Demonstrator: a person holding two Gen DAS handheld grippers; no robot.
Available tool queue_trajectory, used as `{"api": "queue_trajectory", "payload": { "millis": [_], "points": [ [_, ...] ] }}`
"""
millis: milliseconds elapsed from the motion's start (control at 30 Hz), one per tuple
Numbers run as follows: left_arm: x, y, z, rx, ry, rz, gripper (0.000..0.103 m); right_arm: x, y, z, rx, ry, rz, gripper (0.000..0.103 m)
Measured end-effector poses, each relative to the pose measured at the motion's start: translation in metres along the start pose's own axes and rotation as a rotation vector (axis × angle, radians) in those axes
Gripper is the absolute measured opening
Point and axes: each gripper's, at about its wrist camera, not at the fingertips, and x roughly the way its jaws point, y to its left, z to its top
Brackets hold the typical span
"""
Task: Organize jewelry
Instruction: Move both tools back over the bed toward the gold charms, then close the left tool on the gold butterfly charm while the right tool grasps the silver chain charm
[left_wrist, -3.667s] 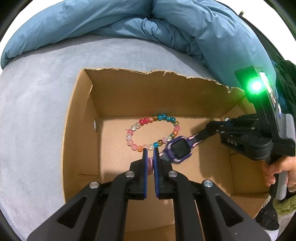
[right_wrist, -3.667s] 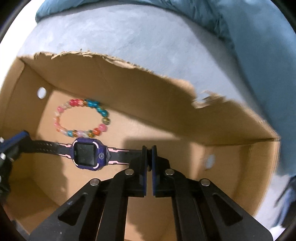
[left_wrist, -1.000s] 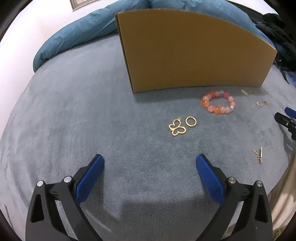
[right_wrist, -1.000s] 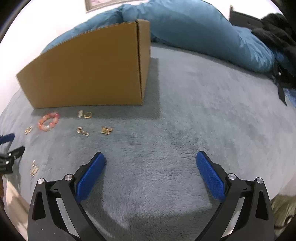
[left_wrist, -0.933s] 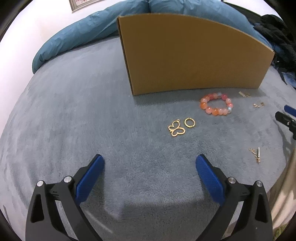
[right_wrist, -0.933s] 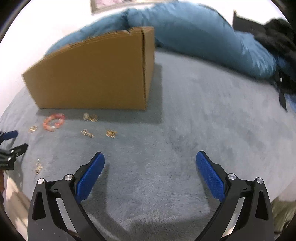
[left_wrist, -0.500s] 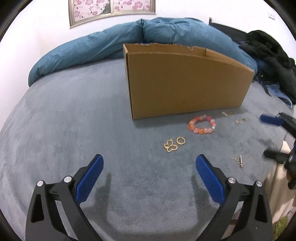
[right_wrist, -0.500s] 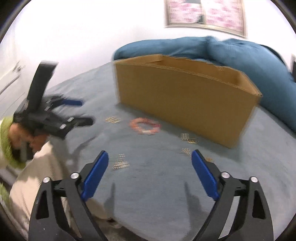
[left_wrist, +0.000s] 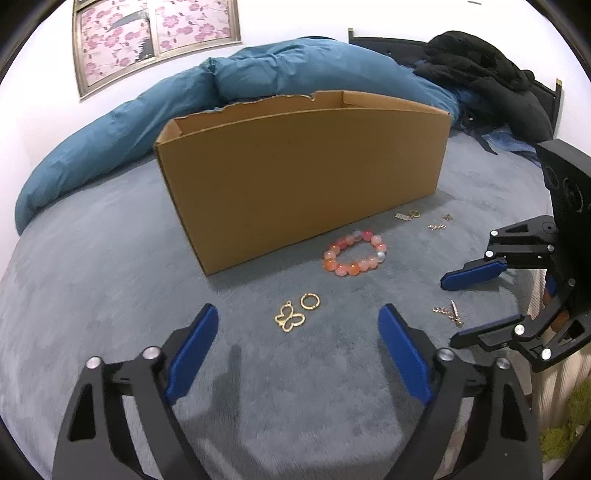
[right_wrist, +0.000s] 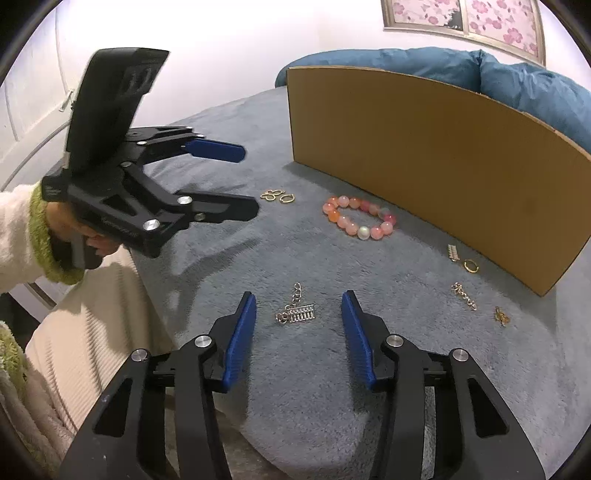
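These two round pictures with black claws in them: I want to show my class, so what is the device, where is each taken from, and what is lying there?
Each picture comes from a camera mounted on a hand-held two-finger gripper. One looks along the left gripper, the other along the right gripper; both are open and hold nothing. On the grey blanket stands a cardboard box. In front of it lie a pink bead bracelet, a gold butterfly charm, a gold ring and a chained comb-like piece between the right fingers.
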Motion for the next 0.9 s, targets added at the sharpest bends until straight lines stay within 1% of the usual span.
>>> {"api": "queue_trajectory", "payload": {
  "millis": [100, 267, 600, 900],
  "points": [
    [0.008, 0.005, 0.002, 0.008, 0.025, -0.022, 0.065, -0.001, -0.002, 0.0, -0.001, -0.003, 0.008, 0.041],
    [0.022, 0.008, 0.003, 0.045, 0.076, -0.057, 0.053, -0.006, -0.005, -0.001, 0.0, -0.01, 0.015, 0.035],
    [0.033, 0.01, 0.001, 0.08, 0.107, -0.108, 0.042, -0.005, -0.005, 0.0, -0.014, -0.01, 0.025, 0.029],
    [0.033, 0.007, 0.002, 0.12, 0.105, -0.113, 0.029, 0.001, -0.006, 0.003, -0.022, -0.007, 0.028, 0.025]
  ]
}}
